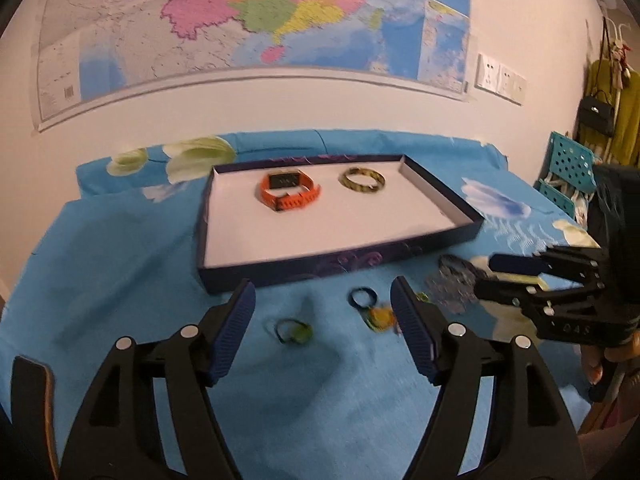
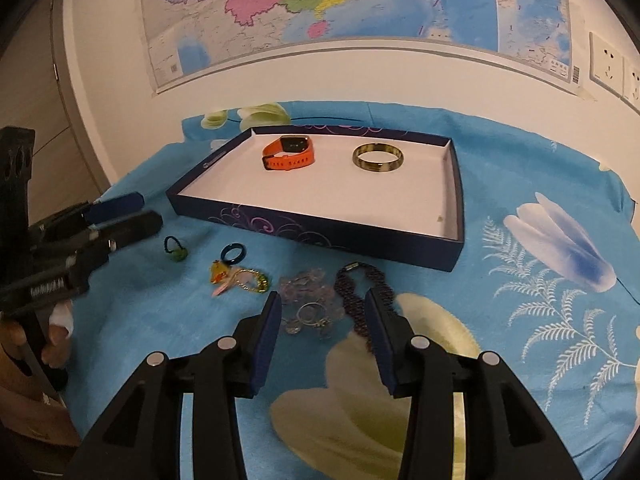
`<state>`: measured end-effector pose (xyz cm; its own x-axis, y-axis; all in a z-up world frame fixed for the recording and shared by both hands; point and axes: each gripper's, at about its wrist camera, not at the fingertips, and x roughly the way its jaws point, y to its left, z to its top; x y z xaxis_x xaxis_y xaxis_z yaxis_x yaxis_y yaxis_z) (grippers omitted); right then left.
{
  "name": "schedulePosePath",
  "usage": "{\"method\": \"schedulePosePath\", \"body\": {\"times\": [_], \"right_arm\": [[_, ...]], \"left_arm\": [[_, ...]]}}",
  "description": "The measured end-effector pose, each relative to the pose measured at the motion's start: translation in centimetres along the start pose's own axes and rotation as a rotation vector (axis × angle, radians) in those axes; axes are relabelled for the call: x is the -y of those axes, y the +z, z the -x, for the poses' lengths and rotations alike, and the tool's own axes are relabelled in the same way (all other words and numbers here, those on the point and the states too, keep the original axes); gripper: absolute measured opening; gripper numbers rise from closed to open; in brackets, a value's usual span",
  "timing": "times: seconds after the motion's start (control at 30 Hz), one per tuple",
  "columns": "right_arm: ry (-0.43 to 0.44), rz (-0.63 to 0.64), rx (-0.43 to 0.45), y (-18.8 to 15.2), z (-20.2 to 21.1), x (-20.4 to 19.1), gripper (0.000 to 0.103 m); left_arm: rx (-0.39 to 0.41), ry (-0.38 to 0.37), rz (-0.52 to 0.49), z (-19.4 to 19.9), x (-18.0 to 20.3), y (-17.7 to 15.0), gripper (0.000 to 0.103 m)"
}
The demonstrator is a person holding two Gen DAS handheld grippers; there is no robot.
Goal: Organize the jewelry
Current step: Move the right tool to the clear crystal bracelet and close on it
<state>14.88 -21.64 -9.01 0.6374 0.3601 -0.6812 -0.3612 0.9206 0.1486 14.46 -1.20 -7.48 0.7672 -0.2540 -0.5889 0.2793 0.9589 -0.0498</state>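
A dark blue tray (image 1: 320,268) (image 2: 320,232) with a white floor lies on the blue flowered cloth. It holds an orange watch (image 1: 288,192) (image 2: 289,154) and a gold-brown bangle (image 1: 362,180) (image 2: 378,159). Loose pieces lie in front of the tray: a green-bead ring (image 1: 294,332) (image 2: 176,250), a dark blue ring (image 1: 362,296) (image 2: 233,252), a yellow charm with a gold chain (image 1: 380,318) (image 2: 240,278), a clear bead bracelet (image 2: 308,300) and a purple bead bracelet (image 2: 360,292). My left gripper (image 1: 323,292) (image 2: 140,212) is open above the rings. My right gripper (image 2: 322,300) (image 1: 492,276) is open over the two bracelets, gripping nothing.
A wall with a large map (image 1: 240,20) and sockets (image 2: 608,64) backs the table. A turquoise crate (image 1: 568,168) and hanging bags (image 1: 600,112) stand at the far right. A person's hand (image 2: 56,332) holds the left gripper's handle. The cloth's flower print (image 2: 560,236) spreads to the right.
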Motion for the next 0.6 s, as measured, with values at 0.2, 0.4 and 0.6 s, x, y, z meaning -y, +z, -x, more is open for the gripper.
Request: {"method": "schedulePosePath", "body": {"times": [0.2,0.4,0.6], "right_arm": [[0.012,-0.014,-0.003,0.5,-0.4,0.4,0.031],[0.021,-0.008,-0.042,0.9,-1.7,0.5,0.028],[0.033,0.018,-0.061,0.7,-1.9,0.2,0.008]], "left_arm": [[-0.005,-0.022,0.002,0.2,0.3,-0.4,0.071],[-0.006,-0.02,-0.009,0.3,0.6,-0.5,0.071],[-0.014,-0.022,0.011,0.2,0.3,-0.4,0.071]]}}
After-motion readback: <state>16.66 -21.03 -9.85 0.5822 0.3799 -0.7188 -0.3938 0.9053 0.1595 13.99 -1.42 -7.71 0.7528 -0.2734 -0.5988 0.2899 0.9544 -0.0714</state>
